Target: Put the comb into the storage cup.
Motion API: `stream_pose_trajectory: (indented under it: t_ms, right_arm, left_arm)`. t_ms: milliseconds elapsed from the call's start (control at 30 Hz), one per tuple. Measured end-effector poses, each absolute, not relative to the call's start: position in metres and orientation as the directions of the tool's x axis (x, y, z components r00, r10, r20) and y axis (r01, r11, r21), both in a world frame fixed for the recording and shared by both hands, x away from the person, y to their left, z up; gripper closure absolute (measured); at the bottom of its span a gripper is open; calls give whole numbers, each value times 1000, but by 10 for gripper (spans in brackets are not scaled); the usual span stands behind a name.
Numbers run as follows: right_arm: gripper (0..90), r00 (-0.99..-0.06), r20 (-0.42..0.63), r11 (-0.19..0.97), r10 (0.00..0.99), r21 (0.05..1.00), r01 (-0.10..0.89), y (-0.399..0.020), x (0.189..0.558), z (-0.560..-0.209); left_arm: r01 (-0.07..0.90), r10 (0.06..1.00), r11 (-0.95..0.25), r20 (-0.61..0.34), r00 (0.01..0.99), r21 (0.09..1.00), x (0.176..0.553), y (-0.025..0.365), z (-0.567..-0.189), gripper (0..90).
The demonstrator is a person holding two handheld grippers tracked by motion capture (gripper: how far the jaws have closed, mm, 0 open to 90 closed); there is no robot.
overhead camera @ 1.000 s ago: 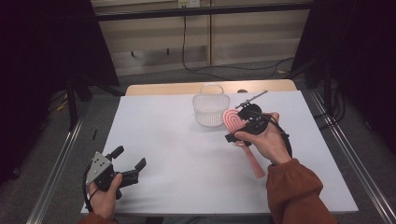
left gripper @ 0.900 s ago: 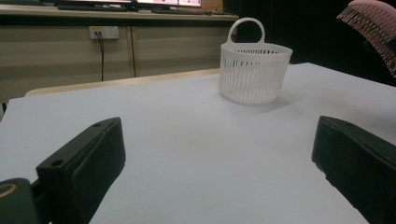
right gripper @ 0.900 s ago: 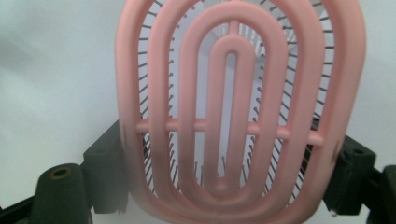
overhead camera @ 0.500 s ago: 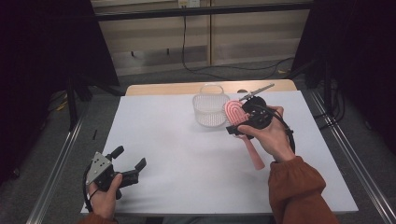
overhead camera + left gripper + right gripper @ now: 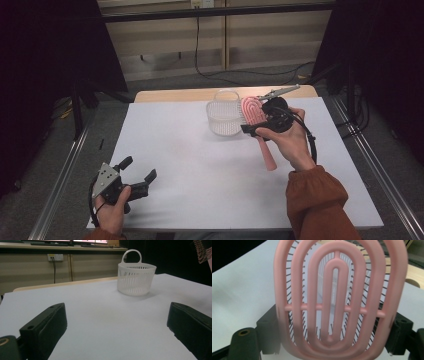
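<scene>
A pink vented hairbrush (image 5: 251, 111) is held up off the white table (image 5: 200, 170), its head just right of a white slotted basket (image 5: 224, 119). My right gripper (image 5: 256, 119) is shut on the brush head, and the handle slopes down toward the person's wrist. In the right gripper view the brush (image 5: 337, 290) fills the gap between both black jaws of that gripper (image 5: 337, 325), with the basket behind it. My left gripper (image 5: 137, 169) rests open near the table's front left corner. The left gripper view has its jaws (image 5: 115, 322) wide apart with nothing between them, facing the basket (image 5: 135, 278).
A wooden table edge (image 5: 180, 95) runs behind the white top. Metal rails (image 5: 65, 175) flank both sides. Cables lie on the floor beyond the table.
The right hand has carried the brush a little farther back and closer to the basket. The left gripper has kept still.
</scene>
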State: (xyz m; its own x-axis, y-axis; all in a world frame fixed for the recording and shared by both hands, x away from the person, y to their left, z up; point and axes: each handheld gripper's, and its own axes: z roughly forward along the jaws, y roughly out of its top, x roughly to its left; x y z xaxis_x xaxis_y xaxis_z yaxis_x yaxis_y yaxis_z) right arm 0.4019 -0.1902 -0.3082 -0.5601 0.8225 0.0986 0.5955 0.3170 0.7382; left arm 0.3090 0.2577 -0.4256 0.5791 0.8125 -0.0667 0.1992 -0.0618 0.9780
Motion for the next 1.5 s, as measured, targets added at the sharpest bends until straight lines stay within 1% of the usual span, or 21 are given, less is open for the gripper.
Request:
stream_pose_trajectory:
  t_ms: [100, 233, 367, 467, 633, 800, 1033, 1500]
  right_arm:
    - [192, -553, 96, 306, 828, 748, 588, -191, 402, -307]
    - [192, -556, 92, 284, 826, 784, 553, -192, 401, -305]
    - [192, -549, 77, 243, 833, 838, 488, -193, 399, -301]
    - [192, -555, 68, 237, 829, 856, 460, -192, 399, -300]
    - [191, -554, 90, 200, 828, 875, 441, -193, 401, -302]
    - [191, -553, 88, 173, 828, 899, 401, -194, 399, -302]
    - [191, -562, 71, 141, 824, 935, 324, -192, 401, -300]
    - [191, -558, 83, 79, 826, 962, 261, -191, 413, -299]
  left_arm:
    - [196, 812, -65, -62, 580, 979, 309, 258, -425, 28]
    - [196, 812, -65, -62, 581, 978, 309, 258, -425, 28]
    - [194, 813, -59, -66, 579, 979, 309, 258, -425, 28]
    - [195, 812, -63, -63, 580, 979, 309, 258, -425, 28]
    - [194, 812, -56, -68, 580, 979, 308, 258, -425, 28]
    - [196, 811, -65, -63, 582, 978, 309, 258, -425, 28]
    - [195, 811, -65, -63, 582, 979, 309, 258, -425, 27]
    - [196, 809, -64, -64, 584, 978, 309, 258, -425, 28]
